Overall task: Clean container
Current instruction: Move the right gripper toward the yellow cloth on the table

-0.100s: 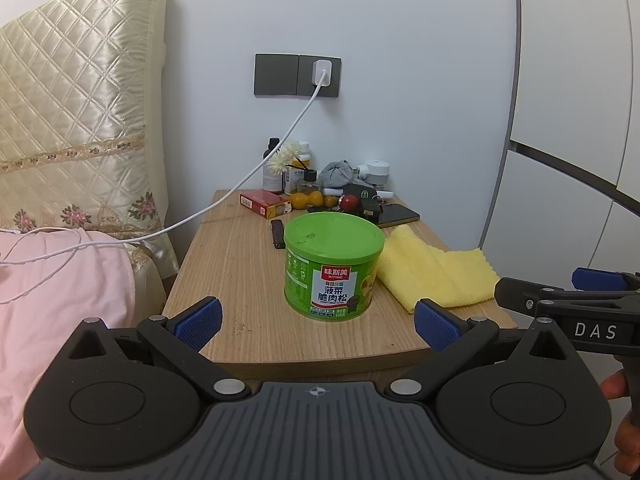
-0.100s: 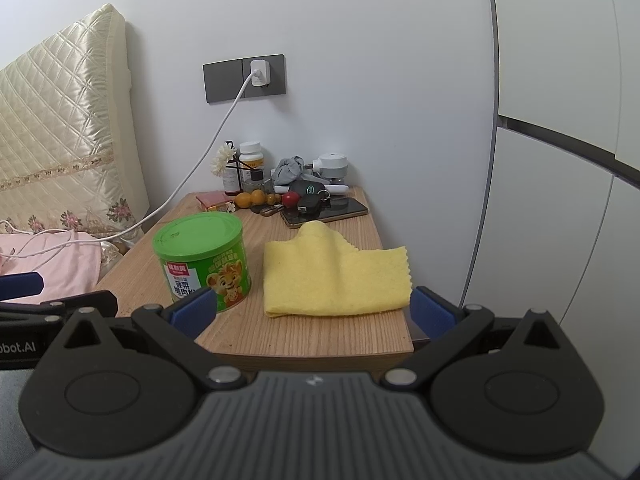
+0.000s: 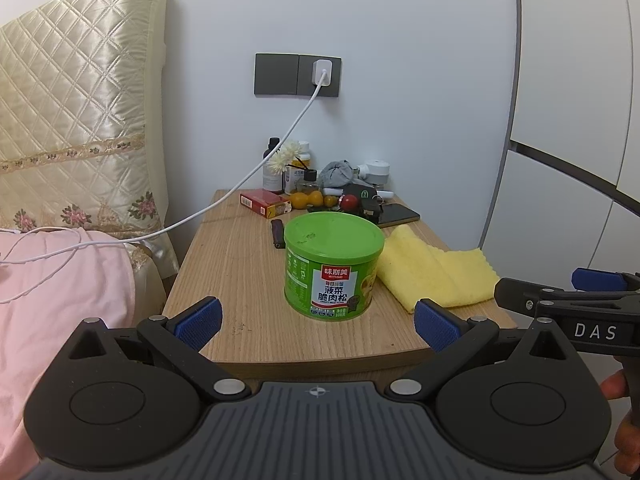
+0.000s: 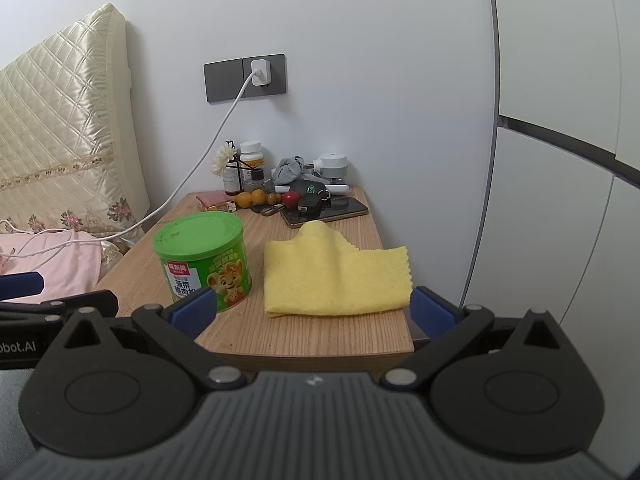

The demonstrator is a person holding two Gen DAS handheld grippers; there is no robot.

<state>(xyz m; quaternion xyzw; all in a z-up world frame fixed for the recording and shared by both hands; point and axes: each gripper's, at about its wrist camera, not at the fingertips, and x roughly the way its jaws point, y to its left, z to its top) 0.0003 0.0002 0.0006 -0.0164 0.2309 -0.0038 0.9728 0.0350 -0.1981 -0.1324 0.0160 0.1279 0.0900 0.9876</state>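
Observation:
A green tin container [image 3: 333,270] with a green lid stands on the wooden bedside table [image 3: 240,272], near its front. A folded yellow cloth [image 3: 434,270] lies to its right, touching it. My left gripper [image 3: 318,326] is open and empty, in front of the tin at the table's front edge. My right gripper [image 4: 314,312] is open and empty, in front of the cloth [image 4: 336,276], with the tin [image 4: 202,262] to its left. The right gripper's side shows at the right of the left wrist view [image 3: 560,300].
At the table's back stand bottles [image 3: 274,170], a red box [image 3: 264,203], small fruits [image 3: 306,199], keys and a phone [image 3: 396,214]. A black lighter [image 3: 277,233] lies behind the tin. A white cable [image 3: 240,194] runs from the wall socket to the bed [image 3: 60,280] on the left.

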